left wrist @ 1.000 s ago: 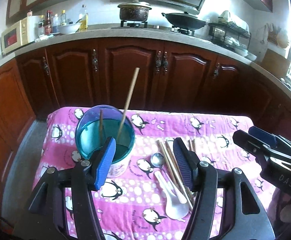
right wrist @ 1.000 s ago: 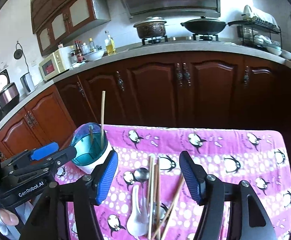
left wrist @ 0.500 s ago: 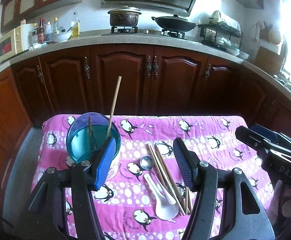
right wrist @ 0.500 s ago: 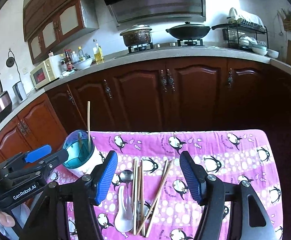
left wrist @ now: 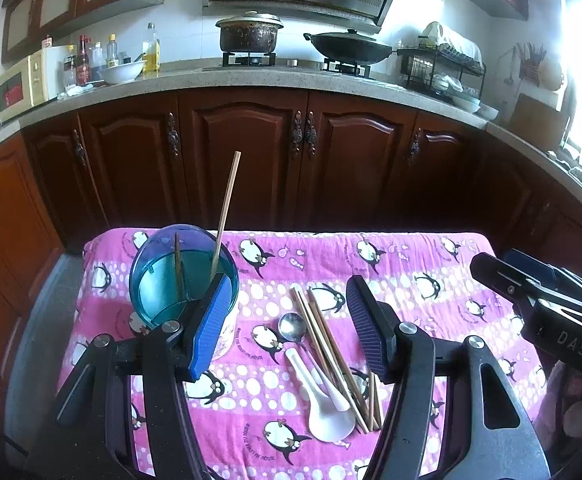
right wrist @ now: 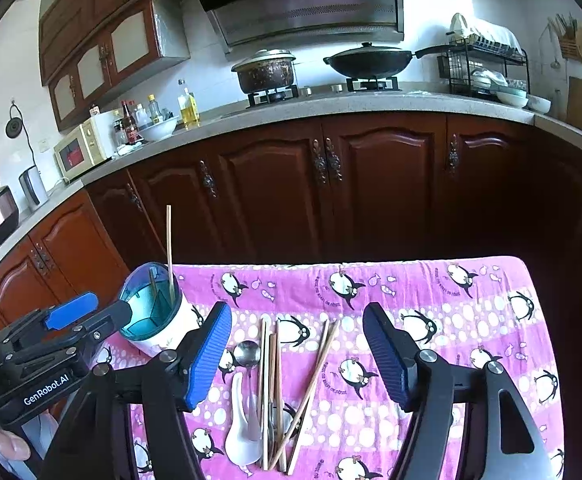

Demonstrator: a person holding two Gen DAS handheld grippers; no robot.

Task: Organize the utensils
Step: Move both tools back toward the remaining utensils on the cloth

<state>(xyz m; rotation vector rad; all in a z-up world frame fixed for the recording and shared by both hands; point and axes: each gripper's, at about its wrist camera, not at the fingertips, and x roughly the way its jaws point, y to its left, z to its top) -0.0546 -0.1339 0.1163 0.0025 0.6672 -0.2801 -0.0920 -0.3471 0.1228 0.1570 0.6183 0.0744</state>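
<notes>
A blue-rimmed utensil holder point(left wrist: 183, 276) point(right wrist: 151, 308) stands on the left of the pink penguin cloth point(left wrist: 411, 272) point(right wrist: 431, 304) with two chopsticks point(left wrist: 225, 216) upright in it. On the cloth lie a white spoon point(left wrist: 323, 408) point(right wrist: 241, 428), a metal spoon point(left wrist: 291, 326) point(right wrist: 247, 354) and several wooden chopsticks point(left wrist: 331, 356) point(right wrist: 271, 380). My left gripper point(left wrist: 287, 332) is open and empty above them, next to the holder. My right gripper point(right wrist: 297, 356) is open and empty over the chopsticks. Each gripper also shows in the other's view, the right gripper at the right edge point(left wrist: 539, 300), the left gripper at the left edge point(right wrist: 51, 340).
Dark wooden cabinets point(left wrist: 291, 152) and a counter with a pot point(left wrist: 249, 34), a wok point(left wrist: 349, 46), a microwave point(left wrist: 19, 84) and a dish rack point(left wrist: 443, 64) stand behind the table. The table's far edge drops to the floor on the left point(left wrist: 39, 340).
Both grippers have pulled back and up from the table, so the holder and utensils look smaller and farther. Both stay open and empty. Nothing on the cloth moved.
</notes>
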